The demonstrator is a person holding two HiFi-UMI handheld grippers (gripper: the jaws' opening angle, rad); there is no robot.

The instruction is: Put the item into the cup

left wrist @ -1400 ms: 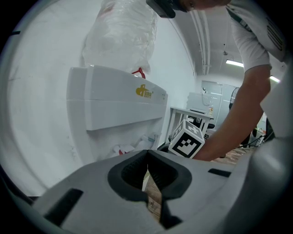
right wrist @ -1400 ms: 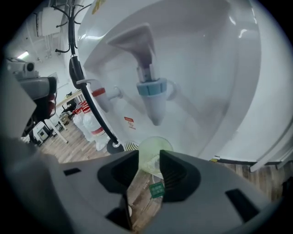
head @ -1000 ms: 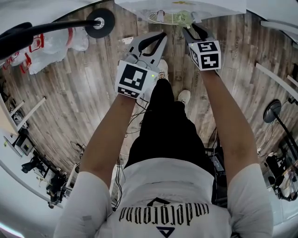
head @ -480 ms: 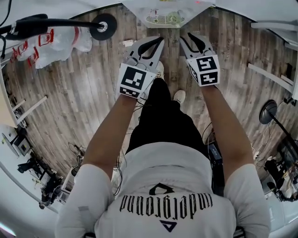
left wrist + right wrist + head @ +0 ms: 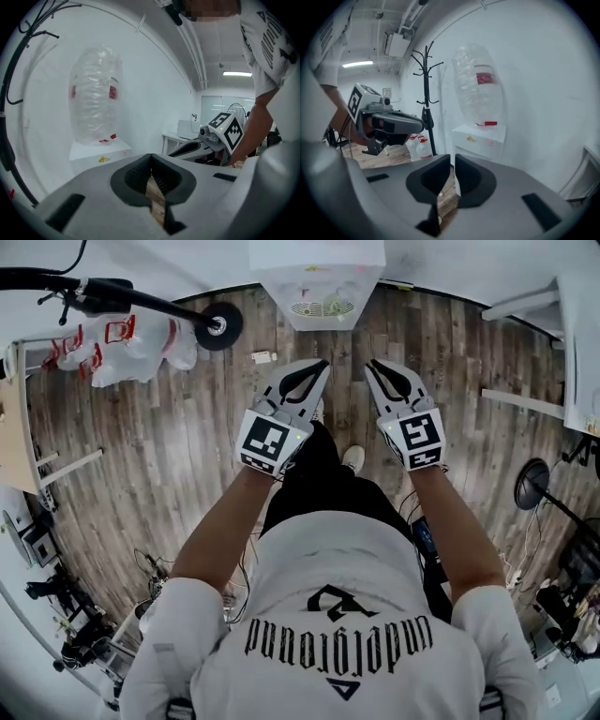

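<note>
The item and the cup can be made out in none of my views. The likeliest spot is the white water dispenser (image 5: pixel 319 273), standing straight ahead and well apart from both grippers, where something pale on the drip tray (image 5: pixel 323 307) is too small to name. My left gripper (image 5: pixel 322 364) has its jaws together on nothing; my right gripper (image 5: pixel 372 365), level beside it and no nearer, is closing on empty air.

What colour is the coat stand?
Black. The coat stand shows best in the right gripper view.
</note>
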